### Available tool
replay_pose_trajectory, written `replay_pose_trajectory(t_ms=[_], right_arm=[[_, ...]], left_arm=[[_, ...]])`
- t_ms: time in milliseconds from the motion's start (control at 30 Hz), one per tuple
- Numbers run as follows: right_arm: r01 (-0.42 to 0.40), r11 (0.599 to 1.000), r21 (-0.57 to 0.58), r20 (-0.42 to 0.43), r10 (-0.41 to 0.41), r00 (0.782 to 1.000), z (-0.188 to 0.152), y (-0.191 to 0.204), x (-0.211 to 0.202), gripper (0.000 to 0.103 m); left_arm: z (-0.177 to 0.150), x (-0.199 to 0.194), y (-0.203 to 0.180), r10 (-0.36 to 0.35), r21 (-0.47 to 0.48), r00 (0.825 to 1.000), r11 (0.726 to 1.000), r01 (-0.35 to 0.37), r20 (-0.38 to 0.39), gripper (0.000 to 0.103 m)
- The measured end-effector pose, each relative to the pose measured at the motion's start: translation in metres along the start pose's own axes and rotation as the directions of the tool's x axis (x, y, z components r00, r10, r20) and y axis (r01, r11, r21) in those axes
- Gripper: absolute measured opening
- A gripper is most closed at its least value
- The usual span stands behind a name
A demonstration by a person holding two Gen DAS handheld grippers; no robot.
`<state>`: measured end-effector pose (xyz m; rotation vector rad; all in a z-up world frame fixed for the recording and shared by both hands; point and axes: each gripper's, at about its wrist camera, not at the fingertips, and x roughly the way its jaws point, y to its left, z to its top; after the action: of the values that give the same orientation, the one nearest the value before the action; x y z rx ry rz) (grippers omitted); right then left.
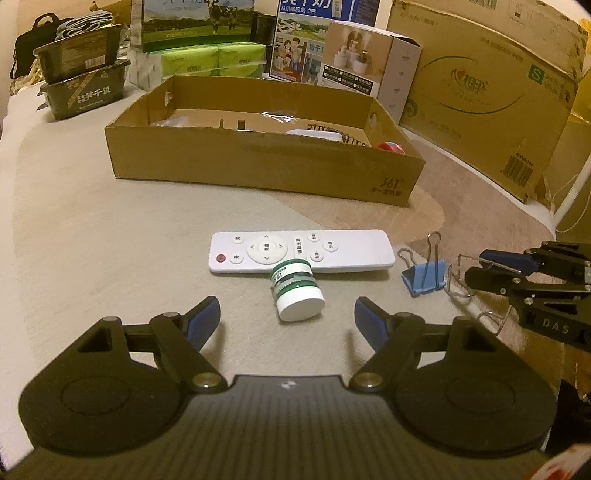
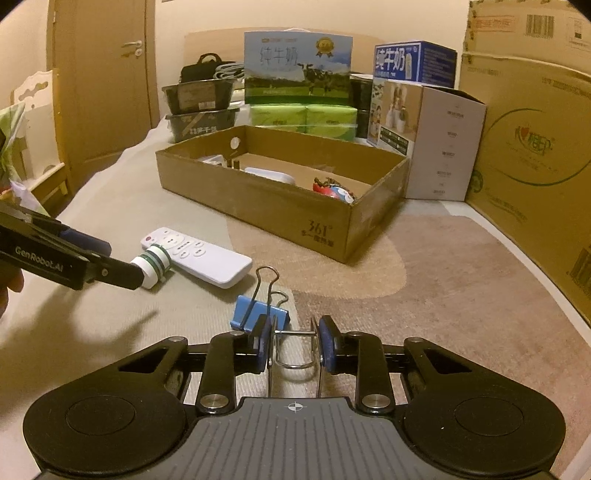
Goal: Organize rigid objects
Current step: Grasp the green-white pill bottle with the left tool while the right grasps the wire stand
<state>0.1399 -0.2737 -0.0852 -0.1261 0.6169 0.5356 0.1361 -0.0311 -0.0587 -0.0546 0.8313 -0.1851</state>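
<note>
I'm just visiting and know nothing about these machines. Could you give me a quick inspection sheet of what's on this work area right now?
Surface: beige patterned cloth.
Job's things: white remote, small green-banded bottle lying against it, blue binder clip, open cardboard box already holding items.
Clutter: milk cartons, tissue packs, dark trays behind the box.
Grippers: left gripper open near the bottle; right gripper shut on a metal wire piece.
Cables: nothing seen.
Surroundings: wooden door, big carton.

Warm, dim yellow light fills the room. A wooden door (image 2: 107, 81) with a metal handle stands shut in a cream wall (image 2: 173, 22) at the left. A beige and brown patterned cover (image 2: 443, 295) spreads across the surface, with large cardboard cartons (image 2: 532, 147) stacked along the right.
</note>
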Motion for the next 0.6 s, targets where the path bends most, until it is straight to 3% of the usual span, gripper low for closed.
replay_pose_trajectory(t_ms=[300,467,600], right_arm=[[0.069,0.996,0.057,0.018,-0.070,0.997,0.005,0.001,-0.013,0.028],[0.090,0.990,0.108,0.030,-0.094,0.995,0.009,0.000,-0.019,0.028],[0.098,0.988,0.123,0.024,-0.102,0.995,0.010,0.000,-0.019,0.028]], left_arm=[[0.001,0.008,-0.007,-0.002,0.030,1.000,1.000,0.002,0.011,0.076],[0.001,0.017,-0.013,0.015,0.051,1.000,0.999,-0.016,0.020,0.068],[0.001,0.023,-0.015,0.035,0.071,0.999,0.997,-0.037,0.023,0.056]])
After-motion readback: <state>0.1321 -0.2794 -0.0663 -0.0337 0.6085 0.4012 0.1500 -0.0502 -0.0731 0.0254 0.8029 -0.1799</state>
